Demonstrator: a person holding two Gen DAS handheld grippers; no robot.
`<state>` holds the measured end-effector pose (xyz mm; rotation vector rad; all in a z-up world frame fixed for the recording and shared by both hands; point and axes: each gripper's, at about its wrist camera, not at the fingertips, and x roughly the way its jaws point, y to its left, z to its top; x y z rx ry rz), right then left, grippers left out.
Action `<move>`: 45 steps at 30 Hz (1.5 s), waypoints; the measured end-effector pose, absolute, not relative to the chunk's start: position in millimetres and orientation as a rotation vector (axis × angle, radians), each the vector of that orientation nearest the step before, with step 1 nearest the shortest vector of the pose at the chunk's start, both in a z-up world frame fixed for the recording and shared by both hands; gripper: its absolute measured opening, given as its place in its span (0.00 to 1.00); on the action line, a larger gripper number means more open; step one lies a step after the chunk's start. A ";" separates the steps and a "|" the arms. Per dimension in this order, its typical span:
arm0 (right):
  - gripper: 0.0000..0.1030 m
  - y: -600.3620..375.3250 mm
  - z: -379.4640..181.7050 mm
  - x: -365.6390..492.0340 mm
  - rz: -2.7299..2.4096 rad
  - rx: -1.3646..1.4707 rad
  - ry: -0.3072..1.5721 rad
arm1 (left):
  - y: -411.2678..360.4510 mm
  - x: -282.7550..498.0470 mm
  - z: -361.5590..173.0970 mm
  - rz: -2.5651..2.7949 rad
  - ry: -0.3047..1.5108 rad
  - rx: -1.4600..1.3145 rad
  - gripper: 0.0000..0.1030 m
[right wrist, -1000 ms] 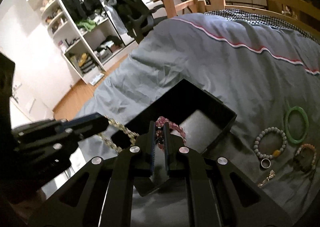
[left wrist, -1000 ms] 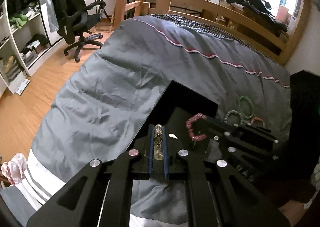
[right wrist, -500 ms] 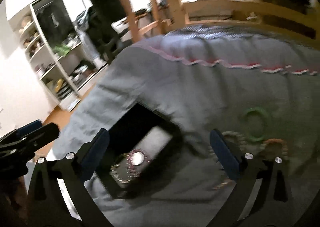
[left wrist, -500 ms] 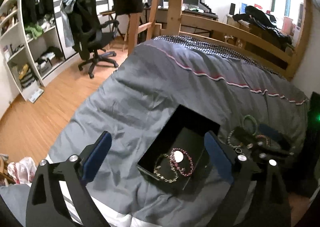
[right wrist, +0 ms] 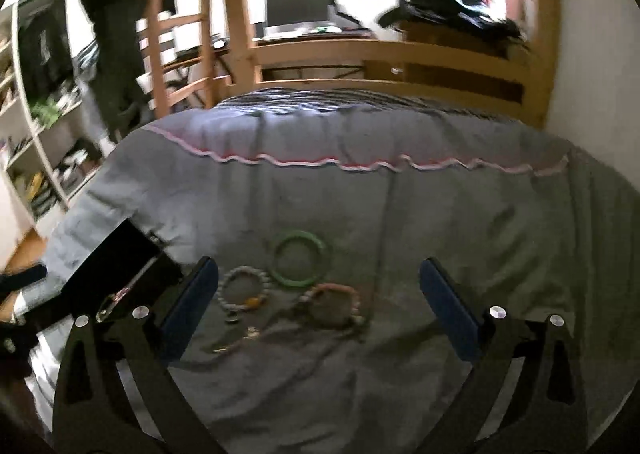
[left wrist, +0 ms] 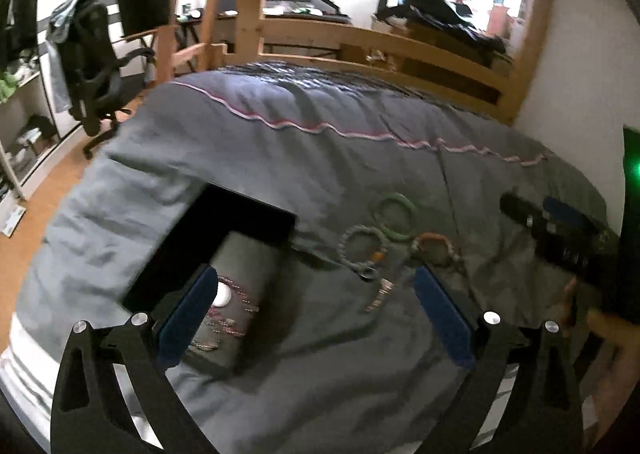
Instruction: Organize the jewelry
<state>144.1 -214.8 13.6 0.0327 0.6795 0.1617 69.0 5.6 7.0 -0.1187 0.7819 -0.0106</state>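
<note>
My left gripper [left wrist: 312, 314] stands wide, its blue pads holding nothing, and my right gripper [right wrist: 318, 304] is spread just as wide and just as empty. Between the left jaws lies the grey quilted bedspread [left wrist: 280, 158], and at the left pad sits the open black rectangular jewellery box [left wrist: 244, 216], with what looks like a dark red beaded bracelet [left wrist: 230, 306] on its grey floor, though blur smears it. From the right wrist I see loose pieces on the bedspread between my pads: nearest, a thin gold-coloured chain [right wrist: 236, 342], then a small metal ring [right wrist: 232, 320], a pale grey beaded bracelet with an amber bead [right wrist: 245, 288] and a pink-and-white beaded bracelet [right wrist: 332, 304] side by side, and just beyond them a smooth green bangle [right wrist: 301, 257]. The box stays well left of this cluster. Farthest off rises the wooden bed rail [right wrist: 384, 54].
</note>
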 end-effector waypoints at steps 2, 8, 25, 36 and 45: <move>0.96 -220.6 7.1 146.2 0.153 0.027 0.684 | -9.0 74.2 -5.6 -0.041 0.792 -0.108 0.94; 0.96 -223.3 -18.4 154.9 0.248 0.005 0.731 | -45.5 87.0 -46.5 -0.155 0.811 -0.052 0.94; 0.43 -188.8 -106.7 201.8 0.402 -0.172 0.933 | -46.5 126.6 -122.4 -0.229 0.896 -0.151 0.36; 0.15 -190.3 -127.0 216.4 0.368 -0.154 1.019 | -47.6 124.4 -131.2 -0.310 0.921 -0.171 0.05; 0.09 -191.0 -127.5 211.9 0.445 -0.044 1.102 | -66.7 110.3 -126.9 -0.407 0.948 -0.132 0.01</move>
